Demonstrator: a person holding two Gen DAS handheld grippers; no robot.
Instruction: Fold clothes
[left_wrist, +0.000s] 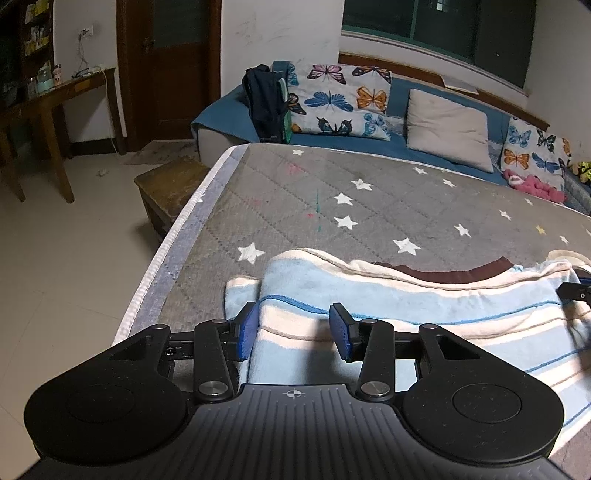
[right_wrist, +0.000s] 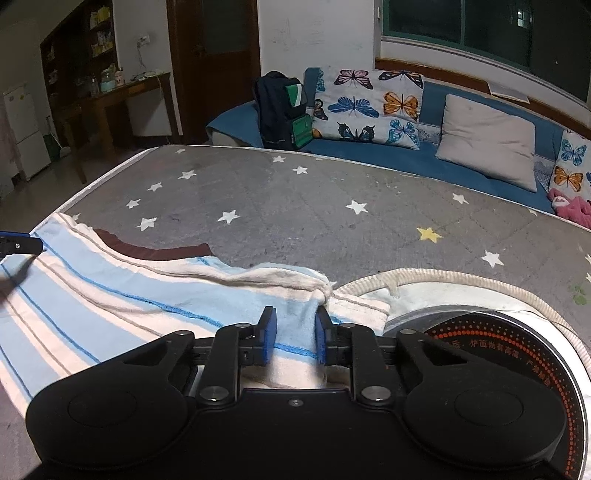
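A light blue and cream striped garment with a dark brown collar lies on the grey star-patterned mattress. My left gripper is open, its blue pads on either side of the garment's left part, just above the cloth. My right gripper is open with a narrower gap, its pads astride a bunched fold of the same garment. The left gripper's tip shows at the left edge of the right wrist view.
A round black induction cooker sits on the mattress beside my right gripper. A blue sofa with butterfly pillows and a dark backpack stands behind. A wooden stool and table stand on the floor at left.
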